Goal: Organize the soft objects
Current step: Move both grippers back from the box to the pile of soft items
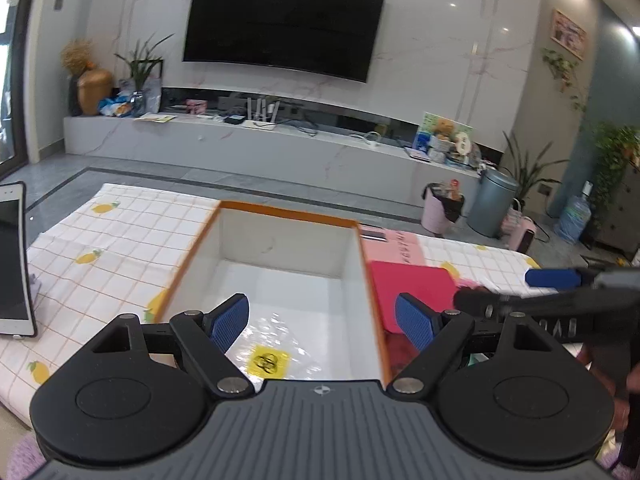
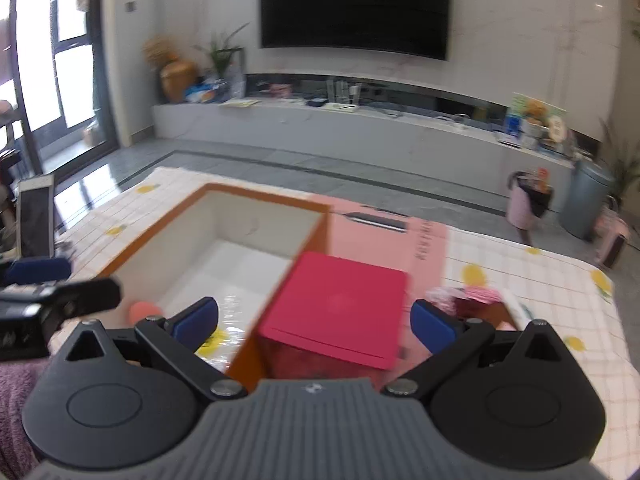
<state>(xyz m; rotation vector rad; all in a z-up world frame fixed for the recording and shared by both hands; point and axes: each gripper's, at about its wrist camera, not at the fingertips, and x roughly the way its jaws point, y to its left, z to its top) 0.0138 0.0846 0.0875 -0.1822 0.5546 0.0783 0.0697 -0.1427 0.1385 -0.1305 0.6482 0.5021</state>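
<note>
Two hand-held grippers hover side by side above a table covered with a white checked cloth [image 1: 120,240] printed with yellow lemons, in a living room with a large dark wall-mounted television [image 1: 284,20]. Directly ahead sits an open rectangular box with orange outer walls and a white inside [image 1: 288,240]. It looks like the collecting place for the soft things, which would explain why both tools point down toward it. On its floor, at the near end, lies a crinkly clear plastic packet with a yellow label [image 1: 268,354], the only item visible inside. The left gripper [image 1: 322,320] has its blue-padded jaws spread wide over that packet, holding nothing. The right gripper [image 2: 314,326] is also spread wide and empty, straddling the box's right wall and a bright pink-red flat-lidded box [image 2: 340,300] just beside it. A small heap of pink and dark red fabric [image 2: 468,298] lies on the cloth to the right of the pink-red box, probably soft items awaiting sorting. Open jaws suit a fresh reach for them.
</note>
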